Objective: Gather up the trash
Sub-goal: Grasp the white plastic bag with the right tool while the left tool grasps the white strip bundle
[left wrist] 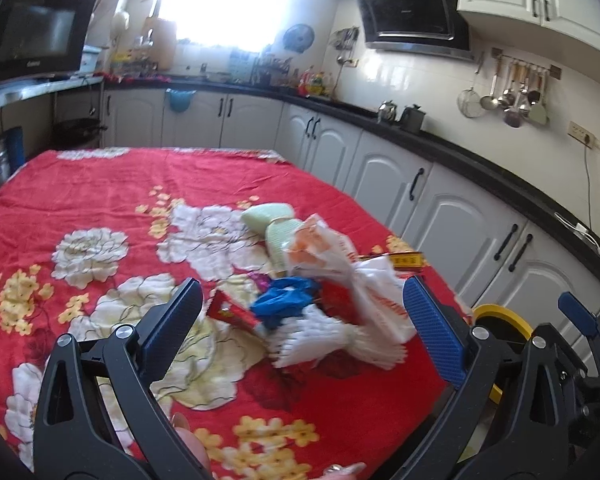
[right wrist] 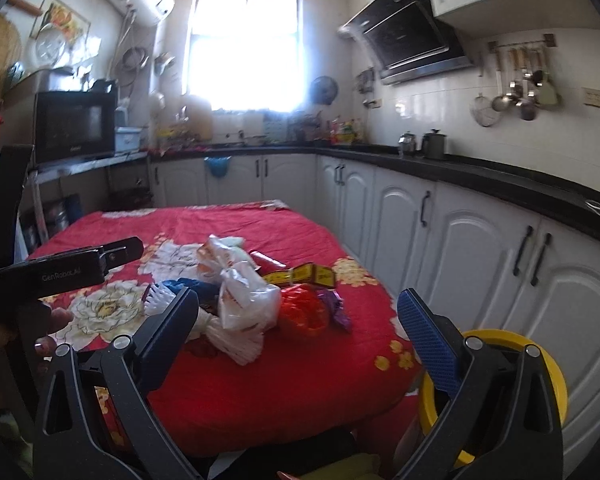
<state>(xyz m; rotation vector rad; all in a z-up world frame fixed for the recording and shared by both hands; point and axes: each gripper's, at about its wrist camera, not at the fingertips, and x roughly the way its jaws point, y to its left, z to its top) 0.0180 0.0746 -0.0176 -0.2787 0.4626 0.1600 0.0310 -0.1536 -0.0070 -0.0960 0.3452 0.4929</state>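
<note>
Trash sits in one heap on a table under a red cloth w/ white and yellow flowers, toward the table's right edge, nearer the front right corner than the far end. In the heap: a white crinkled plastic bag w/ orange print, a crumpled blue plastic piece, a white pleated paper item bound in the middle, a red foil wrapper, a pale green pleated item at the far side, and a yellow-and-red printed strip toward the right edge. Right wrist view adds a crumpled orange-red wrapper and a purple wrapper beside it. Left gripper hangs over the near side of the heap, jaws wide apart, blue pads either side of the pile, nothing clamped. Right gripper is back from the heap at the front right corner, jaws also wide apart and empty. A round yellow-rimmed bin stands on the floor just off the front right corner, btw the table and the white lower cabinets. A hand grips the left tool at left of the right wrist view.
</note>
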